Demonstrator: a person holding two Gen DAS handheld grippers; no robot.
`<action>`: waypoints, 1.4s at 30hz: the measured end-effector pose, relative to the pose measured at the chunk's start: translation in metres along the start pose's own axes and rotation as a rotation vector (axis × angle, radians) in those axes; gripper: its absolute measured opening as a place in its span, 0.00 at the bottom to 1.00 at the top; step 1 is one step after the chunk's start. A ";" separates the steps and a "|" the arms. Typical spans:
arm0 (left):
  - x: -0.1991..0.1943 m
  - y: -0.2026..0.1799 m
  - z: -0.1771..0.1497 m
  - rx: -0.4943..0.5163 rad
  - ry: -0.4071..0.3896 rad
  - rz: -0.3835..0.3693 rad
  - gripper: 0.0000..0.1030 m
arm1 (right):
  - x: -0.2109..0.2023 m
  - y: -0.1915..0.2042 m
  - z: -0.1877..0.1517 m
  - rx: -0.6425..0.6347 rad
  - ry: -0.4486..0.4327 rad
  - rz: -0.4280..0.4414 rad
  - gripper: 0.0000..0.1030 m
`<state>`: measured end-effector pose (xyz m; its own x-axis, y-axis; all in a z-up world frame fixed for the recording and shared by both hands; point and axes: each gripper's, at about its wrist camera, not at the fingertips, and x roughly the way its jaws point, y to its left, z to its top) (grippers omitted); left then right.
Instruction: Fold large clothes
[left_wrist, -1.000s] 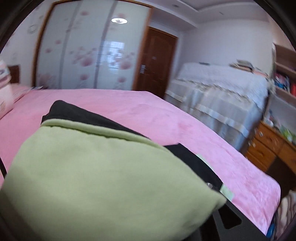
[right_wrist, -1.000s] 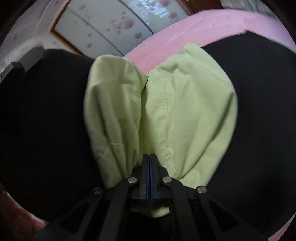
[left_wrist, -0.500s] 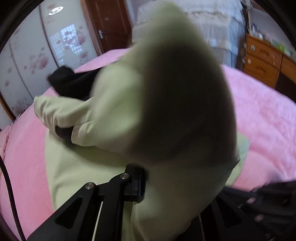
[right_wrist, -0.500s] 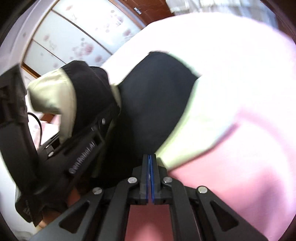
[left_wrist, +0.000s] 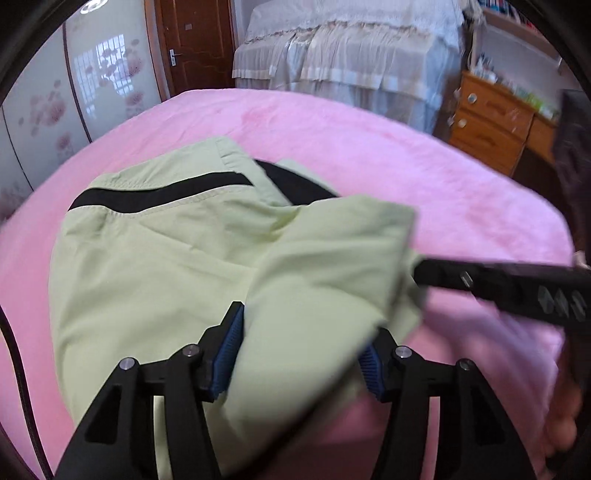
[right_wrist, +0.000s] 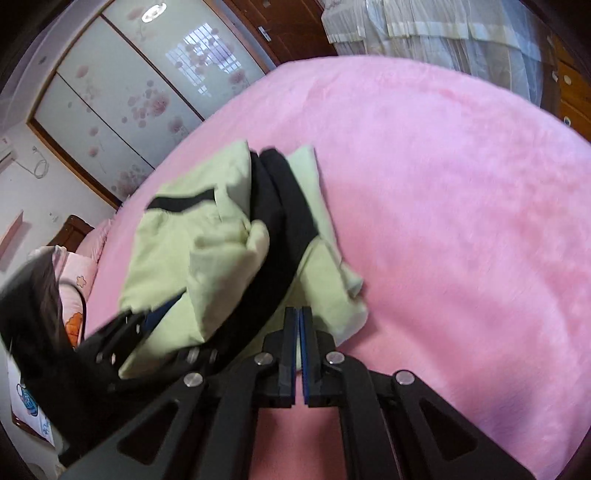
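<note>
A light green garment (left_wrist: 177, 258) with black panels lies folded on the pink bed (left_wrist: 406, 166). My left gripper (left_wrist: 299, 354) sits over its near fold, jaws opening. A thick green fold lies loosely between the blue pads (left_wrist: 229, 350), which stand wide apart. In the right wrist view the same garment (right_wrist: 221, 251) is bunched at the left, green over a black layer. My right gripper (right_wrist: 298, 325) is shut with nothing in it, just off the garment's near right corner. From the left wrist view it shows as a black bar (left_wrist: 517, 288) at the fold's right edge.
A second bed with a white lace cover (left_wrist: 351, 62) stands beyond the pink one. A wooden dresser (left_wrist: 491, 122) is at the right, a brown door (left_wrist: 195, 44) and floral sliding doors (right_wrist: 122, 96) behind. Patterned pillows (right_wrist: 77, 280) lie at the left.
The garment hung lifted between both grippers; now it lies folded over on the bed. The left jaws have spread apart. The right gripper has let go of the green cloth and drawn back.
</note>
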<state>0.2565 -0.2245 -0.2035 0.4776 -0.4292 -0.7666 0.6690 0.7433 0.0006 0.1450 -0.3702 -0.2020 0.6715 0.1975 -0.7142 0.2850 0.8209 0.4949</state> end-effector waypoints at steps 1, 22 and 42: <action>-0.011 0.002 -0.001 -0.020 -0.007 -0.021 0.55 | -0.005 -0.001 0.002 -0.004 -0.007 0.004 0.04; -0.037 0.165 -0.071 -0.738 -0.010 0.055 0.77 | 0.080 0.035 0.086 -0.119 0.388 0.145 0.52; -0.009 0.127 -0.072 -0.659 0.043 0.028 0.77 | 0.064 0.008 0.026 -0.237 0.251 -0.052 0.11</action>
<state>0.2961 -0.0892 -0.2432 0.4577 -0.3946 -0.7967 0.1616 0.9181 -0.3619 0.2081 -0.3651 -0.2308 0.4626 0.2540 -0.8494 0.1273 0.9291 0.3472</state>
